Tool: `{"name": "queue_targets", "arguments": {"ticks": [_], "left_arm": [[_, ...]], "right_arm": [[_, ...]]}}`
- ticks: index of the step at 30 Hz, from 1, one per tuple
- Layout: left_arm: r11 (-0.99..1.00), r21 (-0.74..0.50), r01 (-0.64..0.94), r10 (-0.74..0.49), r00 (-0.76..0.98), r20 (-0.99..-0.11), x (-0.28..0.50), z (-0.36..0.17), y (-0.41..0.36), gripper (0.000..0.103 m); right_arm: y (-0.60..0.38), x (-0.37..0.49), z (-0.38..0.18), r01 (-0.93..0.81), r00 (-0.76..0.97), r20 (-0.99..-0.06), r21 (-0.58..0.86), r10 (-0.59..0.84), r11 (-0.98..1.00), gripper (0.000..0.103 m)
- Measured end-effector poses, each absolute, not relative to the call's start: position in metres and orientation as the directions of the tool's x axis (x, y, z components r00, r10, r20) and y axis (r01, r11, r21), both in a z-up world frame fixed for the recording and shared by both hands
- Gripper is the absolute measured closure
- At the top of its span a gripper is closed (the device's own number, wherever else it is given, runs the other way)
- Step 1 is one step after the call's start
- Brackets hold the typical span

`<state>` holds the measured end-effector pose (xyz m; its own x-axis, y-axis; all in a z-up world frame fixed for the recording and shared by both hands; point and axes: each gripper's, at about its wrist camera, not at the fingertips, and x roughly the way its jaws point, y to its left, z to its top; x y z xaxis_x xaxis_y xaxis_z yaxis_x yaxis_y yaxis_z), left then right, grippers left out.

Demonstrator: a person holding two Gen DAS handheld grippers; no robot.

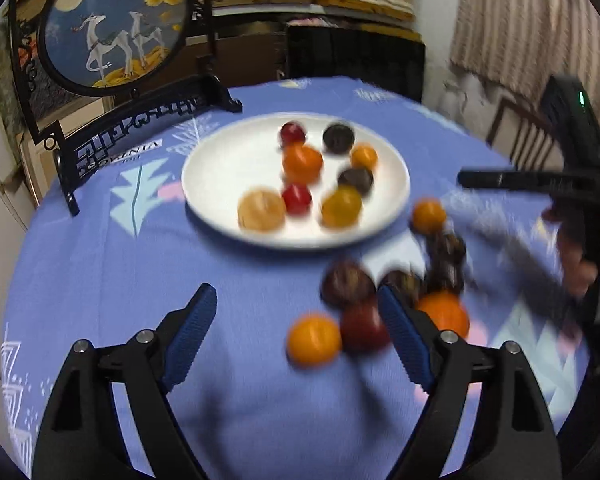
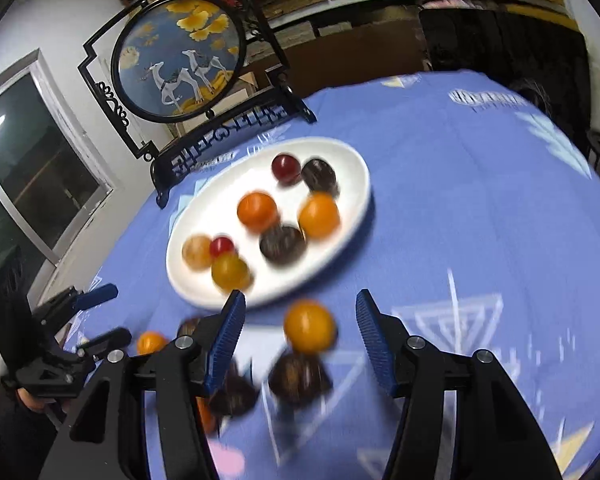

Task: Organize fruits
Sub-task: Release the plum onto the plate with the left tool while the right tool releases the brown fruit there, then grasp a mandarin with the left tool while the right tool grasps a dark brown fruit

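A white plate [image 1: 216, 184] on the blue tablecloth holds several small fruits: orange, red, dark and yellow ones. It also shows in the right wrist view [image 2: 352, 172]. Several loose fruits lie on the cloth in front of it, among them an orange one [image 1: 314, 339] and a dark red one [image 1: 362, 326]. My left gripper [image 1: 296, 312] is open and empty just left of this loose group. My right gripper [image 2: 300, 316] is open, with an orange fruit [image 2: 310, 326] and a dark fruit [image 2: 300, 376] on the cloth between its fingers. Both views are blurred.
A round painted screen on a black stand [image 1: 112, 24] rises at the table's back left, close to the plate. The right gripper's body [image 1: 572, 176] shows at the right of the left wrist view. Shelves and boxes stand behind the table.
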<state>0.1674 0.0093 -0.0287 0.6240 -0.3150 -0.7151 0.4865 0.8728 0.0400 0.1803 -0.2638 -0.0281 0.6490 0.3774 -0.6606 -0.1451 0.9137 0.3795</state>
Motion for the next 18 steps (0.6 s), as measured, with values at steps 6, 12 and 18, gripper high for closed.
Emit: {"name": "queue_targets", "arguments": {"ticks": [6,12,18], "left_arm": [[0.858,0.066,0.509,-0.288,0.584,-0.759,0.150,-0.056,0.015,0.043],[0.865,0.078,0.497,-0.265,0.583,-0.768,0.162,-0.062,0.013,0.049],[0.863,0.086,0.498,-0.249,0.566,-0.786,0.182,-0.070,0.004,0.050]], "right_arm": [[-0.269,0.152,-0.038,-0.140,0.644,-0.654,0.411,0.398,0.901,0.045],[-0.262,0.146,-0.042,-0.161,0.626,-0.669,0.392,0.400,0.906,0.045],[-0.253,0.144,-0.046,-0.181,0.614,-0.682,0.369,0.398,0.912,0.045]]}}
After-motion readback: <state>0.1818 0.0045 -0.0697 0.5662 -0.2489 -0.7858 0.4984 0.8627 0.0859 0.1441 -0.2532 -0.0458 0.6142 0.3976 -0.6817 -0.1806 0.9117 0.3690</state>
